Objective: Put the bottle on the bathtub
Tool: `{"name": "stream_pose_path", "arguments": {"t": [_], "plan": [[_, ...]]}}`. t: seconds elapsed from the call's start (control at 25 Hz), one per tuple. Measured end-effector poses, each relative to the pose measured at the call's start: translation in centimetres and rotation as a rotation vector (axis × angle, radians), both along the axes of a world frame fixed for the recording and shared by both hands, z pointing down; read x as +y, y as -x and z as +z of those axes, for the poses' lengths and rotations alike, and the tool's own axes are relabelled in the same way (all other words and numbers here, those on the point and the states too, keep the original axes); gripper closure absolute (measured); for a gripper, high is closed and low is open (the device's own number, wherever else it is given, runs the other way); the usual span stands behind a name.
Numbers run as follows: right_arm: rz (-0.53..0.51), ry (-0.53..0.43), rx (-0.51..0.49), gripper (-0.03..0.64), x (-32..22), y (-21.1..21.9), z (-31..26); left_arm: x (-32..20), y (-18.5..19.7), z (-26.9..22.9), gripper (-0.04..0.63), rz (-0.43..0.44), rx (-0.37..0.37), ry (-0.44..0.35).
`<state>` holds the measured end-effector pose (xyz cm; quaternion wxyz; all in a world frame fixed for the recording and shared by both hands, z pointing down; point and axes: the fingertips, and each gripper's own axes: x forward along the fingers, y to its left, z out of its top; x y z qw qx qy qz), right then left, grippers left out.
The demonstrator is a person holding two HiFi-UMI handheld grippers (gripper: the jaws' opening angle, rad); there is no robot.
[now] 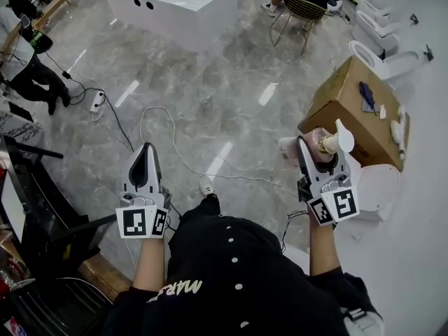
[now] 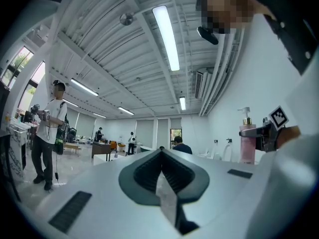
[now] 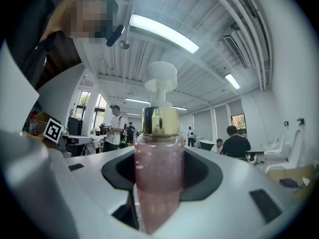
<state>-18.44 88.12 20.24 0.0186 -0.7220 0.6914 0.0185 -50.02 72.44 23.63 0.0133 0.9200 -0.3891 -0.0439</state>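
Observation:
A pink pump bottle (image 3: 158,168) with a gold collar and white pump head stands upright between the jaws of my right gripper (image 3: 149,203), which is shut on it. In the head view the bottle (image 1: 324,143) shows at the tip of the right gripper (image 1: 316,156), held above the floor. The same bottle (image 2: 247,141) appears far right in the left gripper view. My left gripper (image 1: 145,161) is shut with nothing in it, its jaws meeting at a thin seam (image 2: 162,193). A white bathtub (image 1: 178,4) with black fittings stands far ahead at the top of the head view.
A cardboard box (image 1: 353,114) with small items on top stands right of the bottle. White toilets (image 1: 381,54) line the right side. A white cable (image 1: 178,152) crosses the grey tiled floor. A wire chair (image 1: 297,16) and people stand farther off.

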Motion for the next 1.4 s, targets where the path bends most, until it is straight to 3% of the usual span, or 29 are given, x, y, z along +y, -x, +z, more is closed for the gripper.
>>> {"name": "stream_pose_path", "arguments": {"t": [0.36, 0.84, 1.08, 1.4], "plan": [[0.023, -0.044, 0.003, 0.403, -11.1, -2.3, -1.8, -11.9, -3.5, -1.0, 0.584, 0.047, 0.02, -0.015], [0.02, -0.001, -0.032, 0.405, -19.7, -6.5, 0.4, -19.9, -7.8, 1.2, 0.584, 0.058, -0.016, 0.034], [-0.011, -0.006, -0.035, 0.405, -27.1, -11.7, 1.6, -25.9, -12.2, 1.7, 0.584, 0.02, -0.019, 0.03], [-0.088, 0.003, -0.019, 0.405, -36.7, -20.1, 1.2, -34.1, -21.6, 0.6, 0.584, -0.026, -0.022, 0.025]]}}
